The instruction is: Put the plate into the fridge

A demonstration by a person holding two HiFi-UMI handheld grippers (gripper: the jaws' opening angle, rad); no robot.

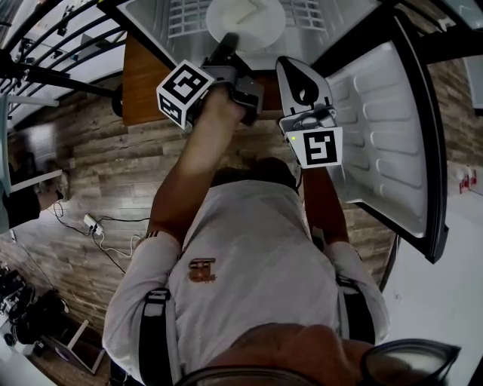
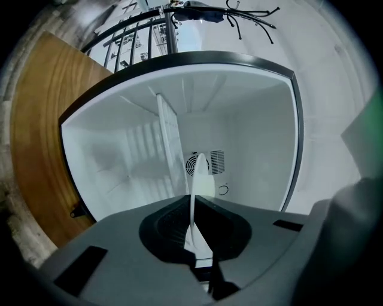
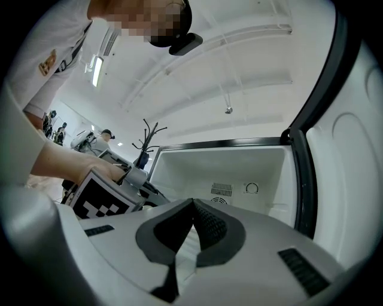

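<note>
A white plate [image 1: 253, 21] is inside the open fridge, above its white wire shelf [image 1: 185, 19]. My left gripper [image 1: 228, 41] reaches in and is shut on the plate's near rim. In the left gripper view the plate [image 2: 201, 173] shows edge-on between the dark pads of the left gripper [image 2: 194, 206], with the fridge's back wall [image 2: 251, 143] beyond. I cannot tell whether the plate rests on the shelf. My right gripper [image 1: 302, 81] hangs just outside the fridge by the door, shut and holding nothing. In its own view the right gripper [image 3: 192, 204] points at the fridge cavity [image 3: 239, 164].
The fridge door [image 1: 385, 128] stands swung open on the right, close beside the right gripper. A brown wooden panel [image 1: 143, 83] flanks the fridge on the left. A power strip and cables [image 1: 94, 225] lie on the wood floor behind me. A black railing [image 1: 53, 53] runs at the far left.
</note>
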